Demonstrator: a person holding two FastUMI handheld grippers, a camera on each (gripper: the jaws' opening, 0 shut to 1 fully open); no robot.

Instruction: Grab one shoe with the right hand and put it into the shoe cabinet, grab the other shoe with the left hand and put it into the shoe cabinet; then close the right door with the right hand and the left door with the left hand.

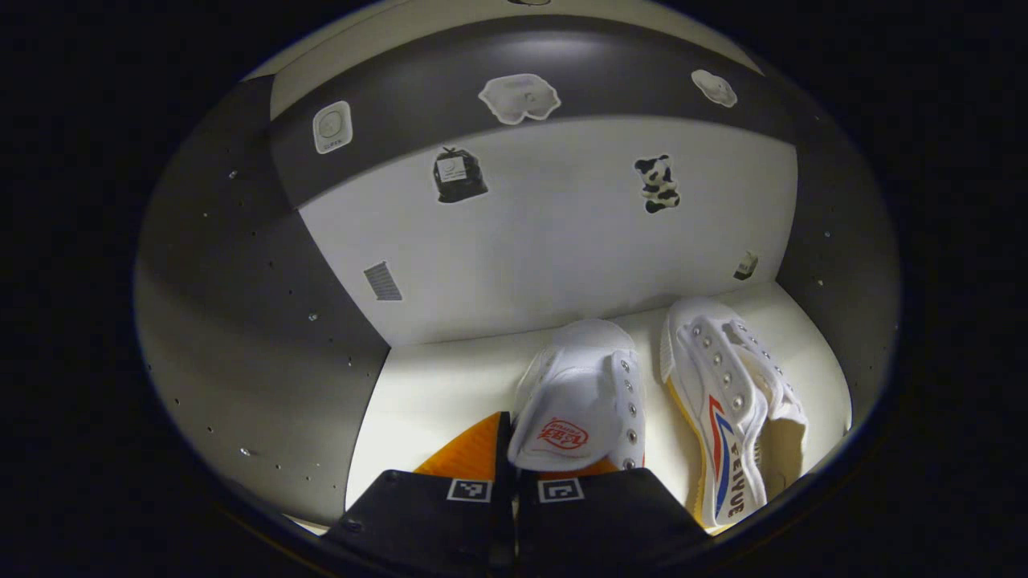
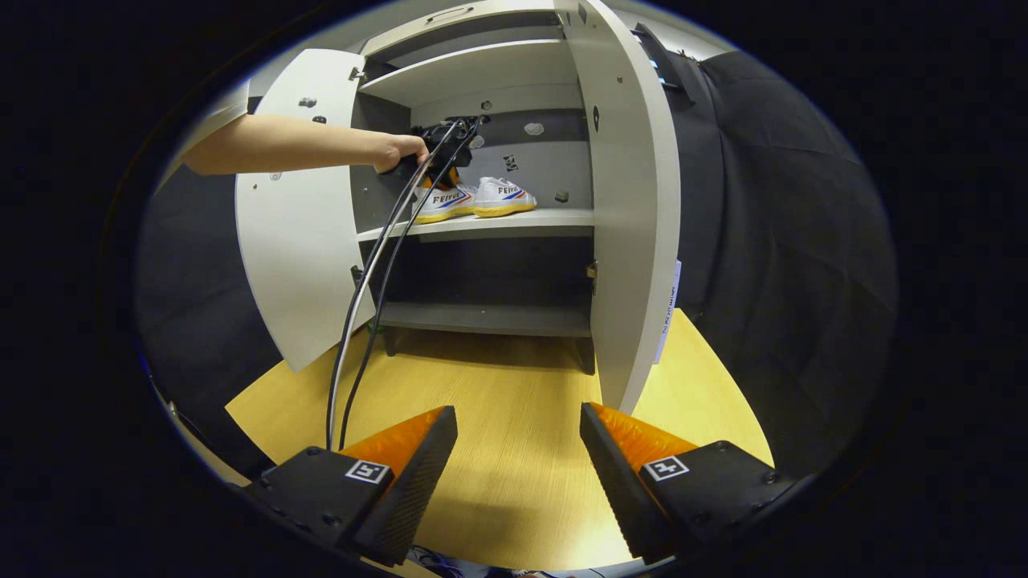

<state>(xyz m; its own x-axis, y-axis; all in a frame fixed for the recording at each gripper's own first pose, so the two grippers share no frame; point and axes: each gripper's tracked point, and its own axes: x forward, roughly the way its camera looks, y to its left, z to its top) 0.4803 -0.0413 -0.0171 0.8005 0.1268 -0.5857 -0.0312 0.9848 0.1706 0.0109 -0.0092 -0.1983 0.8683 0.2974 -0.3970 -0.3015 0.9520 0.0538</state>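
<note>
1. Left gripper view: the left claw (image 1: 514,474) is pinched narrow on the tongue of a white canvas lace-up shoe (image 1: 582,401), its toe toward the cabinet's back wall, and is lowering it onto the smooth pale shelf (image 1: 434,393). Just beside it lies the second white canvas shoe with red-and-blue stripes (image 1: 727,409), on its side.

2. Right gripper view: the right claw (image 2: 518,449) hangs wide and empty above the pale wood-grain floor (image 2: 514,385), apparently waiting for the flat grey-white right door (image 2: 634,201), which stands open. A hand (image 2: 397,151) reaches to the shelf.

Wooden floor (image 2: 514,417), bare, light grain. Two cables (image 2: 365,305), hanging from upper left down to the floor's near left edge. Black cloth wall (image 2: 771,241), right side.
</note>
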